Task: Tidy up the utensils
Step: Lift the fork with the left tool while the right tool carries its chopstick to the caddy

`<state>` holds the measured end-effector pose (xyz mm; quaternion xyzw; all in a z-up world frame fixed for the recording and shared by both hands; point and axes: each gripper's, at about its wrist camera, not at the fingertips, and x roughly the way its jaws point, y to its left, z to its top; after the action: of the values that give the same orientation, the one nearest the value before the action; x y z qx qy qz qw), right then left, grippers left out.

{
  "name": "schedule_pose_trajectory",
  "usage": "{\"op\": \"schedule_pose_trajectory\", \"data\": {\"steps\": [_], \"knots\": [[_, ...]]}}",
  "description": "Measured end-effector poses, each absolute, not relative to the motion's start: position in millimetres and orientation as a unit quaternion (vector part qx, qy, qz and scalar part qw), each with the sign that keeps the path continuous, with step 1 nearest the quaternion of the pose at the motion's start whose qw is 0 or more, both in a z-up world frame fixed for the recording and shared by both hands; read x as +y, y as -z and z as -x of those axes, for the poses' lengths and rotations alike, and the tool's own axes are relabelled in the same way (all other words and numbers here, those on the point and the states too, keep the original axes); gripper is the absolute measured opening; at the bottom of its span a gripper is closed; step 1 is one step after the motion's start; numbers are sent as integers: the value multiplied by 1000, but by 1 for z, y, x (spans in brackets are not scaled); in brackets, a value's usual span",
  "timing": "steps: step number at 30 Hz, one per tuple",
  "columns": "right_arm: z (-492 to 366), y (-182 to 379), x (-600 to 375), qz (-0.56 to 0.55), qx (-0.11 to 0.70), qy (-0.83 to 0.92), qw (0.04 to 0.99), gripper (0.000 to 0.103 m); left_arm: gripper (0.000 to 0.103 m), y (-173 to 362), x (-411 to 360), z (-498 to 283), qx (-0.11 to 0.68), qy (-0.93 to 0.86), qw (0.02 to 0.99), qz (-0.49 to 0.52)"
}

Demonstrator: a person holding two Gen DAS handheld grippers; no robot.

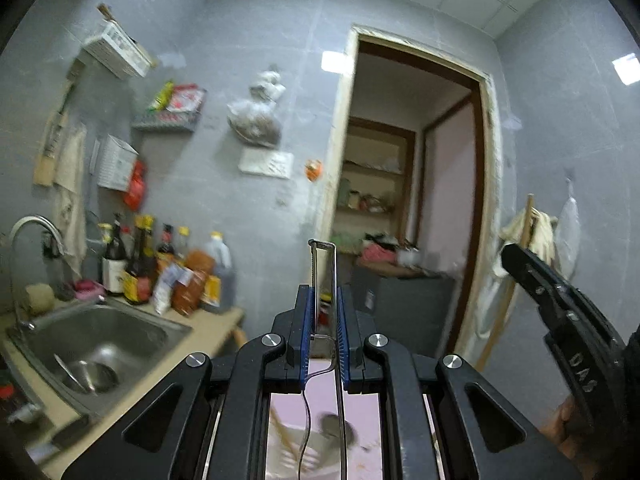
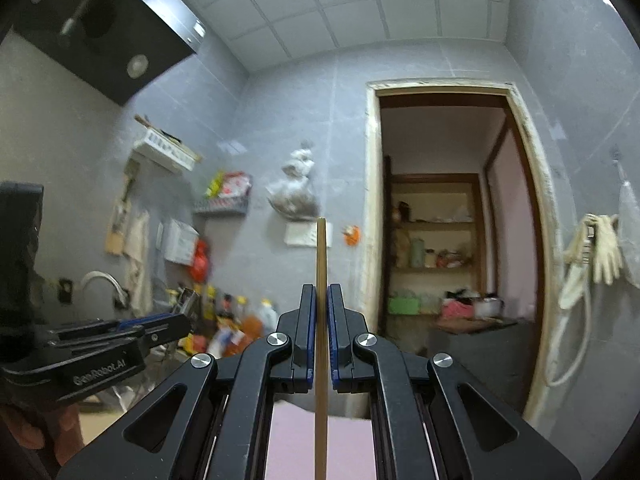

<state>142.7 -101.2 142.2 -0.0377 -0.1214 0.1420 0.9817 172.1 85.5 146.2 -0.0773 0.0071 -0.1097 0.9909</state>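
Observation:
My left gripper is shut on a metal utensil with a thin wire-like frame; it stands upright between the blue pads and its lower end hangs below the jaws. My right gripper is shut on a wooden stick, held upright, its top above the fingertips and its shaft running down out of frame. The right gripper shows at the right edge of the left wrist view. The left gripper shows at the left of the right wrist view. Both are raised in the air, facing the grey kitchen wall.
A steel sink with a tap sits low left, with bottles beside it on the counter. White baskets and a rack hang on the wall. A doorway opens to shelves. A range hood hangs upper left.

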Motion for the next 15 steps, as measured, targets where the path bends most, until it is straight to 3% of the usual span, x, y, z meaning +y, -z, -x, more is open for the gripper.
{"op": "schedule_pose_trajectory", "data": {"steps": [6, 15], "knots": [[-151, -162, -69, 12, -134, -190, 973, 3, 9, -152, 137, -188, -8, 78, 991, 108], [-168, -156, -36, -4, -120, -224, 967, 3, 9, -115, 186, -213, -12, 16, 990, 142]]}}
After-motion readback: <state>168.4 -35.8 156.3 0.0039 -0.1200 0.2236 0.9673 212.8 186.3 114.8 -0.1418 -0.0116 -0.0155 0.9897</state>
